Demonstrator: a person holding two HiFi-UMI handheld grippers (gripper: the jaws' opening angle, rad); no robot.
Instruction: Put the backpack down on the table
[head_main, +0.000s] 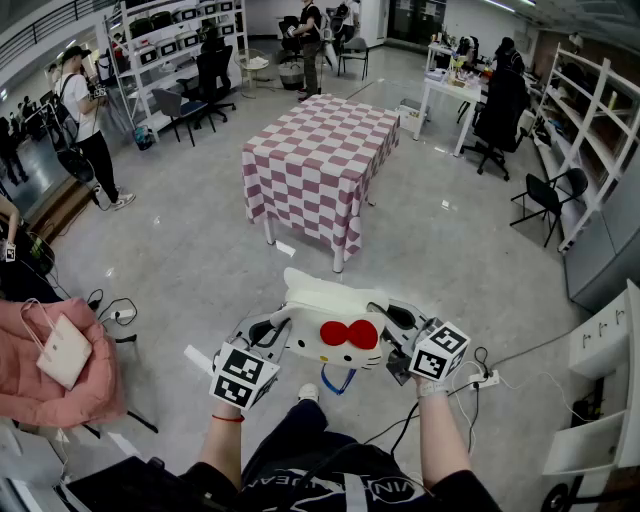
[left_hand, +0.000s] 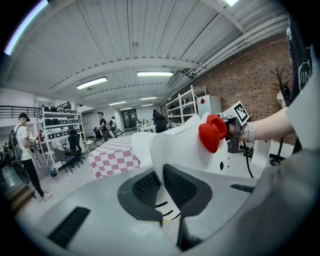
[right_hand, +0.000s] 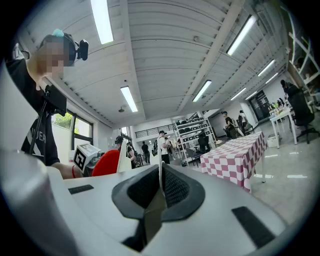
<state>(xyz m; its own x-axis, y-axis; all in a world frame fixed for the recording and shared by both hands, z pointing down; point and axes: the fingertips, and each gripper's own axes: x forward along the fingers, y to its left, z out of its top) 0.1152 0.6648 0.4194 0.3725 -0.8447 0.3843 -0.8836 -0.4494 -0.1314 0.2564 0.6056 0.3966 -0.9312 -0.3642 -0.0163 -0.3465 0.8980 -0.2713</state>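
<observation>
I hold the backpack (head_main: 335, 322) in mid-air in front of me, above the floor and well apart from the checkered surface (head_main: 320, 150) ahead. The left gripper (left_hand: 162, 192) has its fingers pinched narrow on the white whiskered side panel. The right gripper (right_hand: 160, 190) has its fingers clamped on a thin white edge. The backpack looks light and soft to me, and likely to sag. I'd keep both edge holds and land it base-first.

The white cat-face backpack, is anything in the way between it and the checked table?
Nothing visible does. Only grey floor lies between the white cat-face backpack and the pink-and-white checked table, with a small white scrap by one leg.
</observation>
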